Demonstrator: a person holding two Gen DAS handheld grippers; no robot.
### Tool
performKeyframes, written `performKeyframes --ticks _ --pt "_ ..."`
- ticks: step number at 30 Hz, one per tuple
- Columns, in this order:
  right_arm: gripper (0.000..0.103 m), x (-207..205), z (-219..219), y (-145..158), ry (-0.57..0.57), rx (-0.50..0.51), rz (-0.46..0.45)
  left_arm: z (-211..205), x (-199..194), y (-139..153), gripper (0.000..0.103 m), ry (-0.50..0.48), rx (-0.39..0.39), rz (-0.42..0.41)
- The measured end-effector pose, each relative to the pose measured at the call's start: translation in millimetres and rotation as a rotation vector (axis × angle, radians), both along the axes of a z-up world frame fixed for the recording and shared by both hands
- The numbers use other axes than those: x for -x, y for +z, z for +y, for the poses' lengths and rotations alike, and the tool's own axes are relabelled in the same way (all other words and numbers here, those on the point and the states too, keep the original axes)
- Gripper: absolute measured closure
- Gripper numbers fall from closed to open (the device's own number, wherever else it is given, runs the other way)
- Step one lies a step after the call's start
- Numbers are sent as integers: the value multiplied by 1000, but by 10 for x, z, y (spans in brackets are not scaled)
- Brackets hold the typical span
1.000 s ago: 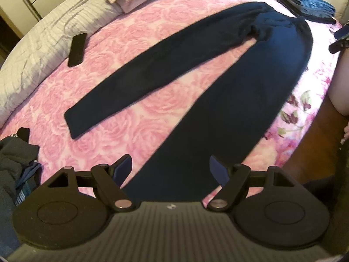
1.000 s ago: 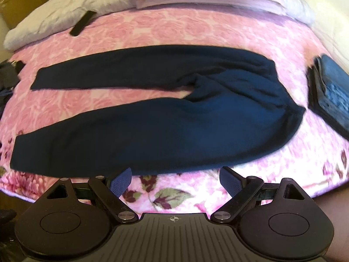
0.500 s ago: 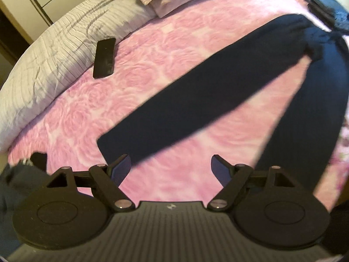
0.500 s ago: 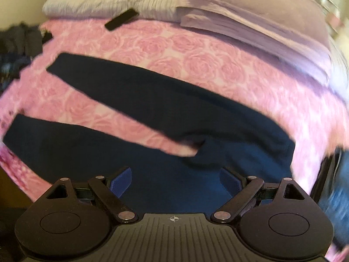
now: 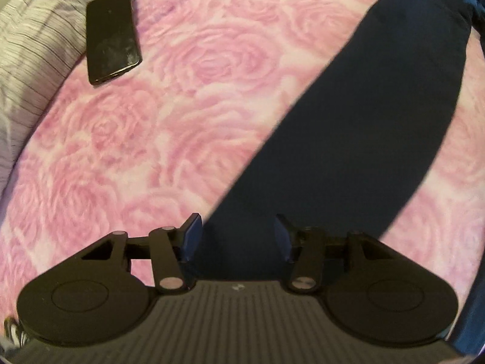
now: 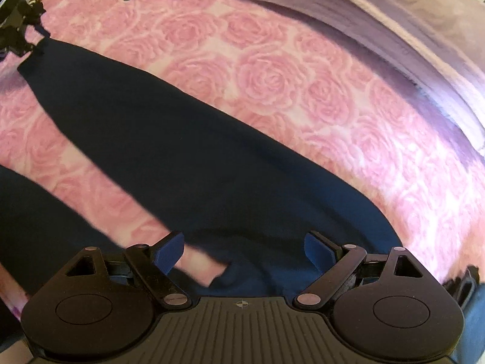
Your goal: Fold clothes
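Dark navy trousers [image 6: 188, 157] lie flat and spread on a pink rose-print bedspread [image 6: 272, 69], legs splayed apart in a V with bare bedspread between them. Left tongs [image 5: 238, 236] sit low over the far leg's end [image 5: 348, 139], fingers apart, nothing between them; the hem edge runs just ahead of the left finger [image 5: 191, 236] and the cloth passes under the gap. Right tongs [image 6: 244, 251] hover over the crotch and seat area, fingers apart too and empty, with the fork of the two legs just ahead of the left finger and the waist end off to the right. Cloth looks soft, thin-ish knit or jersey, light, limp, no stiffness; my guess is it will drape and sag from any pinch point, and a one-layer pinch could drag the top layer off the bottom one. Not slippery-looking, not fragile. Best hold, as I judge it: both layers at the hem corner for the left, and at the waistband edge or the outer seam by the seat for the right, so the leg moves as one piece. A phone [image 5: 112, 35] lies well ahead-left of the left tongs, clear of the cloth. Pillows [image 6: 394, 21] are far ahead-right of the right tongs.
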State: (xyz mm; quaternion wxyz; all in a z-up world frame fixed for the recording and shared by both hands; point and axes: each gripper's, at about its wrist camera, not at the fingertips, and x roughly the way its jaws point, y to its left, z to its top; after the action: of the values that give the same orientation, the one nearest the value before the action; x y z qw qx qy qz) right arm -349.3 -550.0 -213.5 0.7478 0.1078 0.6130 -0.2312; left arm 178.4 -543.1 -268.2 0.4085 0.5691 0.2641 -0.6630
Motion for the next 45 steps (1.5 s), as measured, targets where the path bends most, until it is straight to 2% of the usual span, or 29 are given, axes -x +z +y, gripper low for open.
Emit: performKeyframes --ticks 3,7,10,12,14,17,19,23,27,28,29,30,33,36,37,38,39,43,45 --pt "13 -56 -176 -152 28 -17 20 -188 -70 -88 57 -41 -61 36" --pt "13 -81 -442 -269 42 -33 25 -322 -43 -224 58 -130 -157 38" --pt "13 -57 -624 -308 64 -37 31 -392 -4 -236 64 -149 -209 37" --pt "13 -24 -764 -338 76 -39 38 -402 42 -224 84 -170 -238 34" --pt "13 30 -916 -350 82 -44 40 -408 92 -211 99 -193 -264 28" --pt "13 133 -1127 -376 104 -54 52 -324 230 -167 99 -243 -250 -44" --pt "13 227 -1269 -433 149 -69 80 -255 309 -112 99 -240 -205 -108" --pt "13 403 -1514 -574 346 -62 173 8 489 32 100 -222 -102 -207" --pt "13 524 -1941 -747 341 -128 138 126 551 174 100 -173 -49 -244" --pt "20 528 -2025 -798 344 -147 129 141 566 212 100 -162 -40 -252" --pt "37 518 -2102 -856 354 -163 129 154 583 246 100 -153 -32 -261" --pt "43 489 -2169 -925 373 -177 141 156 612 250 100 -152 -32 -273" --pt "45 410 -2292 -1140 448 -210 182 173 705 262 100 -151 -31 -307" --pt "45 434 -2264 -1054 481 -210 167 201 799 267 100 -150 -35 -340" --pt "61 451 -2244 -1001 489 -207 157 215 829 288 100 -141 -34 -346" --pt "91 468 -2224 -947 496 -204 147 229 861 311 100 -132 -33 -353" --pt "101 484 -2204 -894 503 -201 137 249 894 352 100 -124 -27 -363" --pt "101 551 -2123 -680 532 -190 98 410 1034 758 100 -64 43 -390" --pt "101 705 -1949 -375 534 -127 34 602 1152 1076 100 -40 97 -402"
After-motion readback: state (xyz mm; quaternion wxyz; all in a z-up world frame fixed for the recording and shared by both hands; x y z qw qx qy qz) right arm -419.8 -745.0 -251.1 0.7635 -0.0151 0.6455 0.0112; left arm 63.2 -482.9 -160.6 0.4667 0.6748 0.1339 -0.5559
